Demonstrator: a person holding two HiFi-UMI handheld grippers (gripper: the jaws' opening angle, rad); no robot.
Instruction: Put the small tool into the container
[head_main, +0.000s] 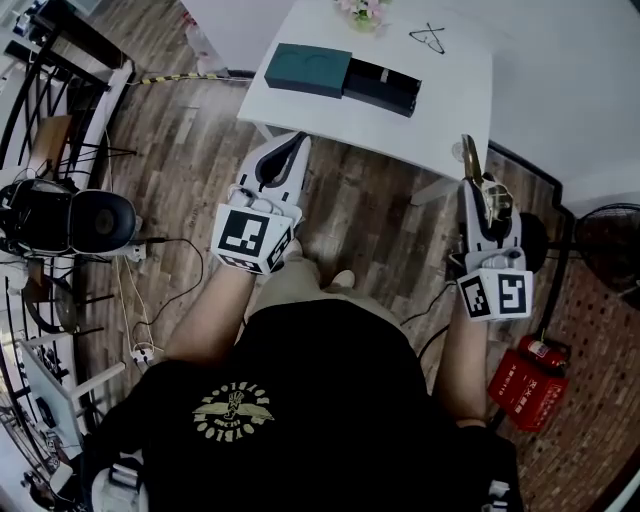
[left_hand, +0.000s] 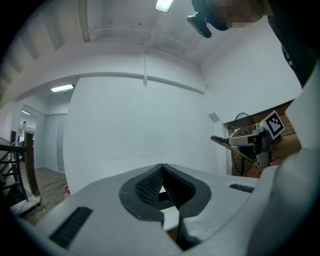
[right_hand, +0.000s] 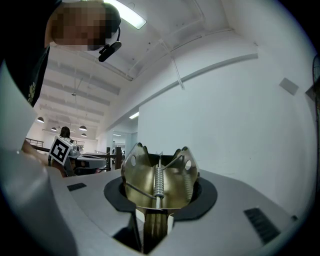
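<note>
Black tee (head_main: 300, 400) nearest. R claw (head_main: 470, 178) grasping brass small tool (head_main: 469, 153), its long axis along the claw, tip twd tabletop (head_main: 440, 120). Container (head_main: 382, 86) lies ahead-left, well apart. L claw (head_main: 296, 145) clenched, empty.

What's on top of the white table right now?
On the white table: a teal box touching a dark box, flowers at the far edge, and a thin black wire shape. What the boxes hold cannot be seen from here.
</note>
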